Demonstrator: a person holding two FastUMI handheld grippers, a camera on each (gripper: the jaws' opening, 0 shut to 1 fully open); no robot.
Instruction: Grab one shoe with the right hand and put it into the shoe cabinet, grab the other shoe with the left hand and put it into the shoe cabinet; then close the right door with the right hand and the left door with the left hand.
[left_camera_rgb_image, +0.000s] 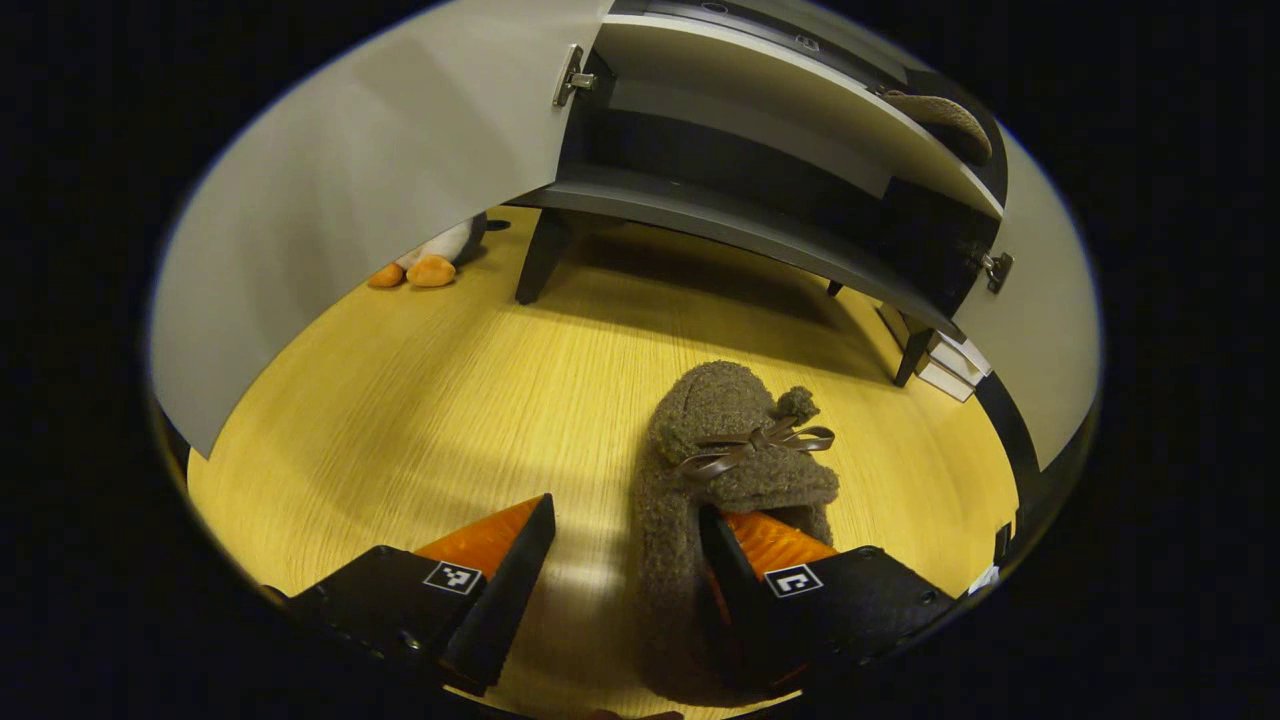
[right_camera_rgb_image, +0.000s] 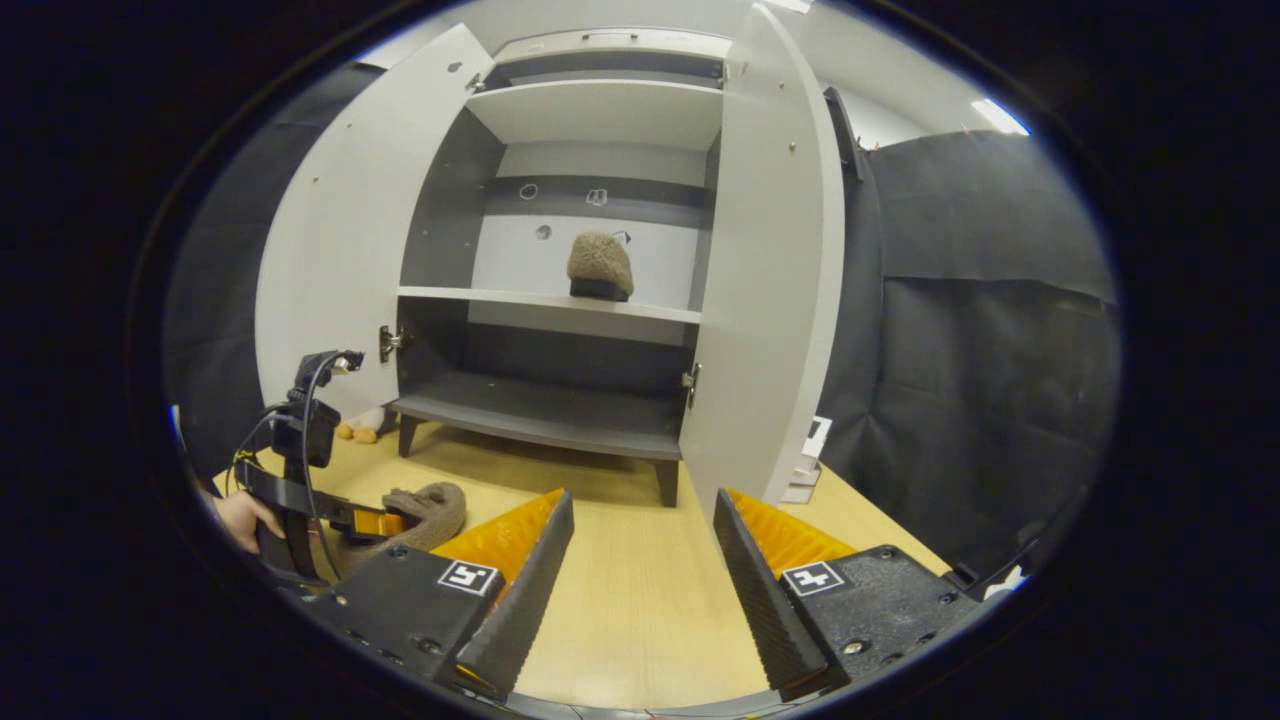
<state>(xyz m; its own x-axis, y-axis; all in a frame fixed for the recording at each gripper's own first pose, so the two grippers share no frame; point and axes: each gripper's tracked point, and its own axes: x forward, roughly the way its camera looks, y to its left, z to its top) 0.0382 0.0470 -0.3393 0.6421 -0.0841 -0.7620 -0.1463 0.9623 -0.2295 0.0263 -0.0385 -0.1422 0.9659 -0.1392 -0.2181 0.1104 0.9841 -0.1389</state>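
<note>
Left gripper view: the open left door (left_camera_rgb_image: 370, 200) fills the upper left of the frame, with a plush toy (left_camera_rgb_image: 430, 262) on the floor (left_camera_rgb_image: 400, 420) below its edge. The left gripper (left_camera_rgb_image: 625, 560) sits at bottom centre, jaws apart; one finger is inside the opening of the brown fuzzy slipper (left_camera_rgb_image: 720, 450), the other stands clear on the bare floor, so the slipper is not clamped. The shoe cabinet (left_camera_rgb_image: 760, 190) spans the upper right.

Right gripper view: at lower left a hand (right_camera_rgb_image: 240, 520) holds the left gripper at the slipper on the floor. The right gripper (right_camera_rgb_image: 640, 560), bottom centre, is open and empty. The second slipper (right_camera_rgb_image: 600, 265) rests on the cabinet's middle shelf (right_camera_rgb_image: 500, 298), centre frame. The right door (right_camera_rgb_image: 770, 250) stands open.
</note>
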